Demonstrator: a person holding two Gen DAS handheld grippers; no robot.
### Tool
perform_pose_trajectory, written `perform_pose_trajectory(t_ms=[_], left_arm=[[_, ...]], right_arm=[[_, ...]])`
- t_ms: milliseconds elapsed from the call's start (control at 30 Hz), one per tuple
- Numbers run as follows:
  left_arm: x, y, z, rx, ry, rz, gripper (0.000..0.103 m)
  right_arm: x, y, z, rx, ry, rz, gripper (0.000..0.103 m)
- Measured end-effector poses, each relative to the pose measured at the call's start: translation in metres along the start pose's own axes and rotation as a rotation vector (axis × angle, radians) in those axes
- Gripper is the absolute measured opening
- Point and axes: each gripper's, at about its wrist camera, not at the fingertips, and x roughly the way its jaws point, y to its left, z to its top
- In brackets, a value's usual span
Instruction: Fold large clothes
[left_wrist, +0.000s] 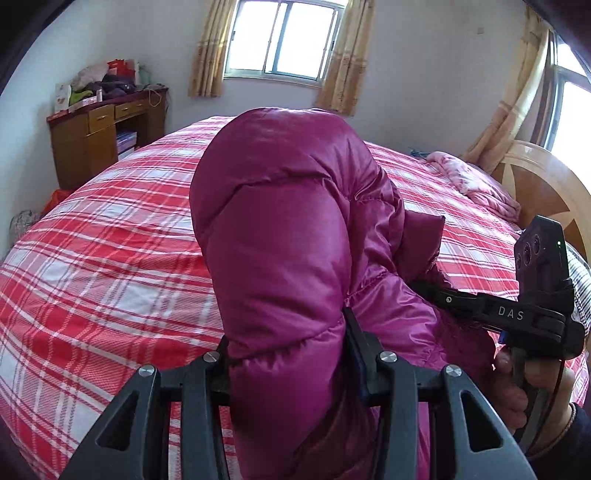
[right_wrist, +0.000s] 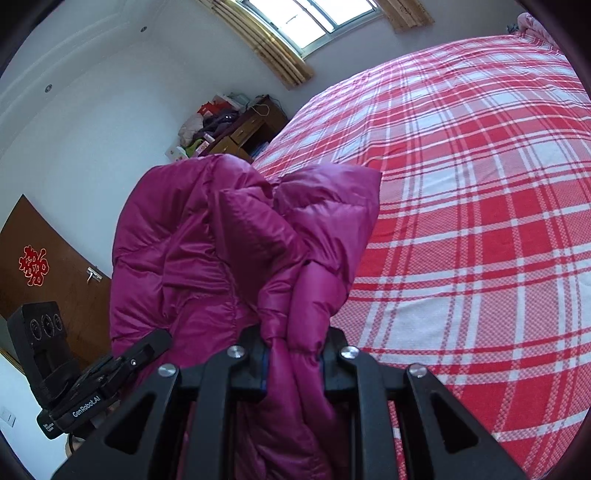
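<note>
A magenta puffer jacket (left_wrist: 288, 206) hangs bunched above the red plaid bed (left_wrist: 92, 258). My left gripper (left_wrist: 288, 332) is shut on a thick padded fold of it, with fabric bulging up between the fingers. In the same view my right gripper (left_wrist: 428, 290) comes in from the right, its tips buried in the jacket, with a hand on its handle. In the right wrist view the right gripper (right_wrist: 293, 336) is shut on a narrower gathered fold of the jacket (right_wrist: 207, 236). The left gripper (right_wrist: 147, 347) bites the jacket's left side there. The garment's lower part is hidden.
The plaid bed (right_wrist: 480, 221) spreads wide to the right. A pink blanket (left_wrist: 476, 181) lies by the wooden headboard (left_wrist: 543, 184). A cluttered wooden desk (left_wrist: 99, 129) stands in the corner under a curtained window (left_wrist: 284, 37). A brown door (right_wrist: 55, 266) is at the left.
</note>
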Motion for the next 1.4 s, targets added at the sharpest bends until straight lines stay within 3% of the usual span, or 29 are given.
perform_pose_trajectory(t_ms=[267,567,1000,1300,1400], left_arm=[[0.011,0.025,-0.012,-0.029,0.026,0.029,0.044],[0.021,0.035,-0.022,-0.050,0.049,0.024,0.047],[0.029,0.042,-0.030,-0.080,0.063,0.033,0.061],[0.028,0.043,-0.033,-0.084,0.062,0.085,0.076],[0.021,0.043,-0.030,-0.093,0.062,0.115,0.076]], right_arm=[[0.039,0.003,0.005,-0.012,0.048,-0.015,0.021],[0.050,0.001,0.003,-0.017,0.069,-0.042,0.021],[0.058,0.005,-0.001,-0.040,0.085,-0.083,0.023],[0.062,0.013,0.000,-0.082,0.090,-0.141,0.029],[0.057,0.019,0.001,-0.109,0.074,-0.188,0.043]])
